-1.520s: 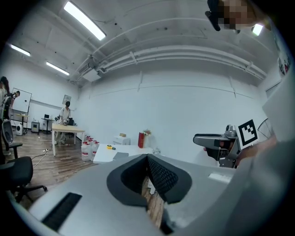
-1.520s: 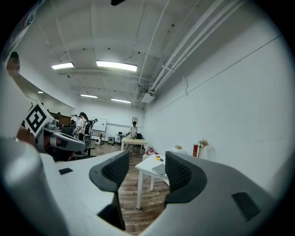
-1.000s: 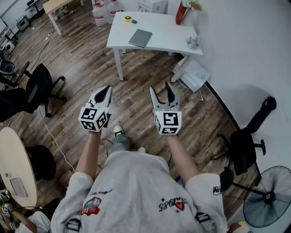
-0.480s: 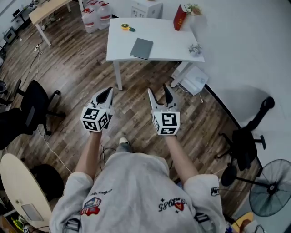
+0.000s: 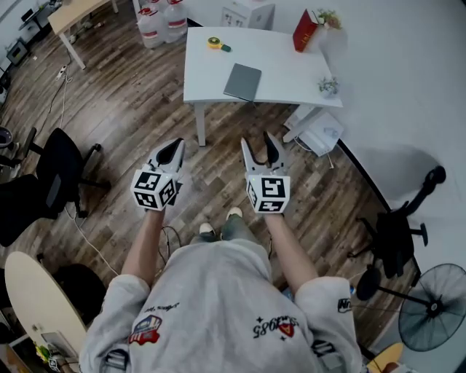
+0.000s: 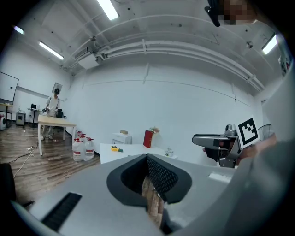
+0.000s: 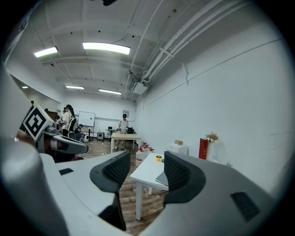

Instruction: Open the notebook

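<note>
A closed grey notebook (image 5: 242,81) lies flat on the white table (image 5: 277,69) ahead of me. Both grippers hang in the air over the wooden floor, well short of the table and level with each other. My left gripper (image 5: 171,148) has its jaws together with nothing between them; in the left gripper view (image 6: 147,159) the pads meet. My right gripper (image 5: 260,146) stands apart, its jaws closing with nothing held. Between them in the right gripper view (image 7: 147,168) I see the table's corner (image 7: 145,173) and the notebook's edge (image 7: 162,179).
On the table lie a yellow tape measure (image 5: 214,43), a red box (image 5: 305,38) and a small plant (image 5: 328,86). A white box (image 5: 320,131) sits on the floor by the table leg. Water bottles (image 5: 164,18) stand behind. Office chairs (image 5: 58,171) (image 5: 397,233) and a fan (image 5: 429,313) flank me.
I have stepped forward toward the table with both grippers held side by side. The table and notebook sit lower and further right in the head view.
</note>
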`<act>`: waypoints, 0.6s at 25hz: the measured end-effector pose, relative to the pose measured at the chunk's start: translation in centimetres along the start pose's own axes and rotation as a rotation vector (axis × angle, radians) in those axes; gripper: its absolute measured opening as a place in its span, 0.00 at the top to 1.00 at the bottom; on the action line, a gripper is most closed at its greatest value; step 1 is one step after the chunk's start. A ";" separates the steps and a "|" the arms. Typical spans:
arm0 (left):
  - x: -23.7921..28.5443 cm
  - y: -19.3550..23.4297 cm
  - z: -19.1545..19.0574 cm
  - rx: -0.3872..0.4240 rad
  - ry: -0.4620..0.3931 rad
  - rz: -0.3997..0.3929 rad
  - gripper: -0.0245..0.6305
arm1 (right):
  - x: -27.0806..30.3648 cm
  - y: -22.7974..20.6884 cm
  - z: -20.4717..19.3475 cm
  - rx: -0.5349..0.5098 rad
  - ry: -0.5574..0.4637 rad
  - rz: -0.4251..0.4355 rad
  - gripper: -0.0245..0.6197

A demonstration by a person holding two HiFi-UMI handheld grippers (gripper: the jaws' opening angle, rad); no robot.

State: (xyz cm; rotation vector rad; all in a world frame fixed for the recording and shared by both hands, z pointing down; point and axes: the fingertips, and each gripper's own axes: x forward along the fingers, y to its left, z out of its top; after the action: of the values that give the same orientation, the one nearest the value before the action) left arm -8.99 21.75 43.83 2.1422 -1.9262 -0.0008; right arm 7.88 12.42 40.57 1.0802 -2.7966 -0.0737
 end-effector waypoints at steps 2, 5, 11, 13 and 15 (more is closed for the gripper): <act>0.9 1.2 0.2 -0.004 -0.002 0.006 0.96 | 1.6 0.0 0.1 -0.005 -0.002 0.006 0.63; 2.6 2.6 0.6 -0.003 -0.003 0.008 0.96 | 4.1 -0.4 0.1 -0.010 0.000 0.010 0.64; 6.9 5.9 1.3 0.002 0.000 0.016 0.96 | 10.1 -1.9 -0.6 -0.025 0.013 0.018 0.67; 8.8 7.3 2.0 -0.002 -0.005 0.023 0.96 | 12.8 -2.5 -0.2 -0.035 0.020 0.036 0.67; 11.1 8.6 2.7 -0.004 -0.008 0.033 0.96 | 15.6 -3.5 0.6 -0.055 0.013 0.052 0.68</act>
State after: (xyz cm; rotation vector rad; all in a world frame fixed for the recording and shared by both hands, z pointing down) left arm -16.49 9.59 44.75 2.1116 -1.9639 -0.0068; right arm -1.27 -0.67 41.40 0.9910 -2.7922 -0.1368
